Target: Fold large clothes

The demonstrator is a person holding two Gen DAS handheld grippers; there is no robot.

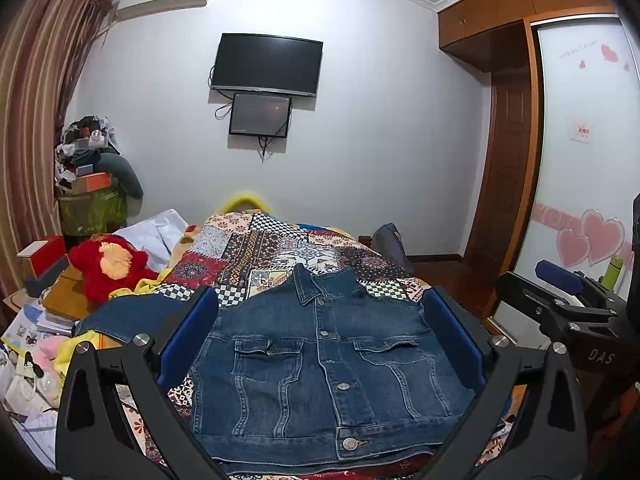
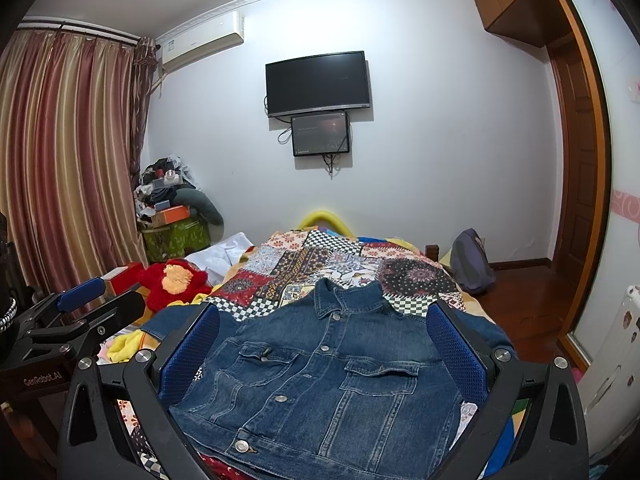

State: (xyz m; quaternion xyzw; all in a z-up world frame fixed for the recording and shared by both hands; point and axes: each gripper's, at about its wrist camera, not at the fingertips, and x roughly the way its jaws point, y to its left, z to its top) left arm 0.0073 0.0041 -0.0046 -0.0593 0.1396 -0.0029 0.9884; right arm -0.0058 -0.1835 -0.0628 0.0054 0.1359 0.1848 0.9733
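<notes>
A blue denim jacket (image 1: 320, 364) lies flat, front up and buttoned, on the patchwork bedspread (image 1: 280, 252), collar toward the far wall. One sleeve (image 1: 120, 316) stretches out to the left. My left gripper (image 1: 320, 308) is open and empty, held above the jacket, its blue pads (image 1: 188, 336) wide apart. My right gripper (image 2: 322, 312) is also open and empty above the jacket (image 2: 328, 380). The right gripper shows at the right edge of the left wrist view (image 1: 560, 280); the left gripper shows at the left of the right wrist view (image 2: 80, 300).
A red plush toy (image 1: 108, 264) and piled books and clutter (image 1: 36, 328) lie left of the bed. A backpack (image 2: 472, 260) sits at the bed's far right corner. A wardrobe with a sliding door (image 1: 580, 160) stands on the right. Curtains (image 2: 60, 160) hang at left.
</notes>
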